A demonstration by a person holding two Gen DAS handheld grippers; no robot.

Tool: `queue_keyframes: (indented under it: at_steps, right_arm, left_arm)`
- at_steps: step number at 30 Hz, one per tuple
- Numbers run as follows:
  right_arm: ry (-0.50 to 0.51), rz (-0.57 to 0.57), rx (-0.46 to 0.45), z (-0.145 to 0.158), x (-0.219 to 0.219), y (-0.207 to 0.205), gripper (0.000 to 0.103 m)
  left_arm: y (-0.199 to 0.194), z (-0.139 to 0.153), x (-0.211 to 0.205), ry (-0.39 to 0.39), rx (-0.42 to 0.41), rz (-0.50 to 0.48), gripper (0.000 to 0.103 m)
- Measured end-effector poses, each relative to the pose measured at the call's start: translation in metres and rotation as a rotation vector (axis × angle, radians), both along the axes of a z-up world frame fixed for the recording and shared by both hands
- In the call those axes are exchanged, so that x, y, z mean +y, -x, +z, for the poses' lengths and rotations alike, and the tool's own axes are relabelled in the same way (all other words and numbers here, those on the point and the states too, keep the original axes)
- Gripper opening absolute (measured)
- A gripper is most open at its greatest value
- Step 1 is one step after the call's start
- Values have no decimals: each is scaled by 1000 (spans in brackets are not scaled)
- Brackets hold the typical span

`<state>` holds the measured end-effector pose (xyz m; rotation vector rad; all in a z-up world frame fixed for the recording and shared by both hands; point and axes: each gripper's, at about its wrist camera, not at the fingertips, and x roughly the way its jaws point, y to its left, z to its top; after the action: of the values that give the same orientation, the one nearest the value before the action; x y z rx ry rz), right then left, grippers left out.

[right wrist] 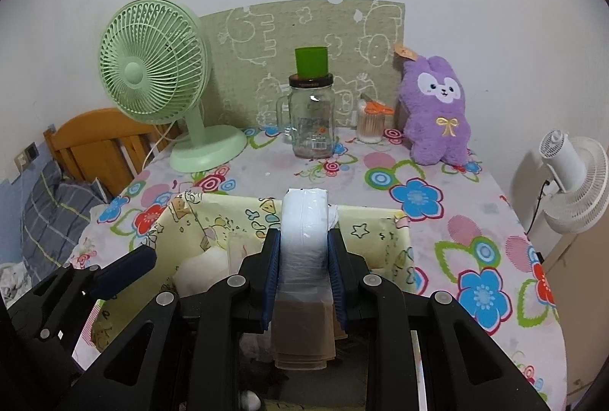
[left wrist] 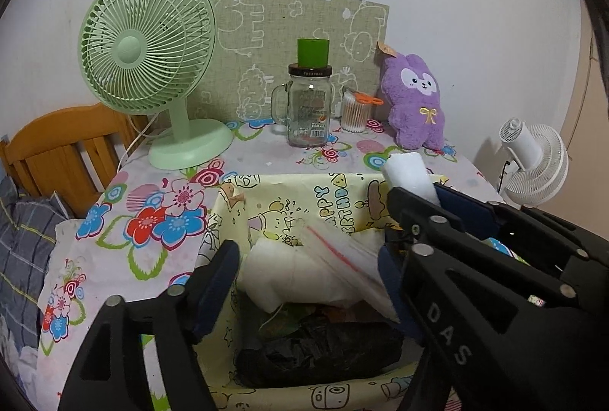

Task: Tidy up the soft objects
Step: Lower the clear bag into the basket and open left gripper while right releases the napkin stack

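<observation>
Between the pads, a white padded pack [right wrist: 304, 232] in glossy clear film, its lower end dull brown like paper. Below the open jaws sit a crinkly black plastic bag [left wrist: 319, 350], a shiny zip bag [left wrist: 342, 258] and a matt printed fabric bin [left wrist: 274, 190]. Beyond the jaws: printed cotton-like tablecloth [right wrist: 437, 182], fuzzy purple plush [right wrist: 437, 114], clear glass jar [left wrist: 309, 114], smooth green plastic fan [left wrist: 148, 42].

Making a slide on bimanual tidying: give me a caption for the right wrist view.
Right gripper clamps a white plastic-wrapped pack above the yellow cartoon-print storage box on a floral table.
</observation>
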<state>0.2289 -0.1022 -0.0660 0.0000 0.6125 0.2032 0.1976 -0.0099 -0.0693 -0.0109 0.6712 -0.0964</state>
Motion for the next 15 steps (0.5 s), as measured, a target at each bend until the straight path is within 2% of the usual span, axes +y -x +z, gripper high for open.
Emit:
queue_keyframes:
  at_steps: [1,6,8,10,15]
  right_arm:
    - [-5,8,9,-2,1,-2,27]
    - [-12,10,24,-8,2,-6,29]
    - [-13,17,39,-11,4,-9,42]
    - [-25,13,38,-13,3,-9,63]
    - [-51,2,59,-15,-1,-8,84]
  left_arm:
    - [0,0,0,-5,2,4,84]
    - [-3,-5,1,-18,15,17,84]
    - [-4,-6,1,-22,15,22,84]
    - [-3,-7,1,-27,9,23,84]
    - [-3,-6,0,-25,14,21,86]
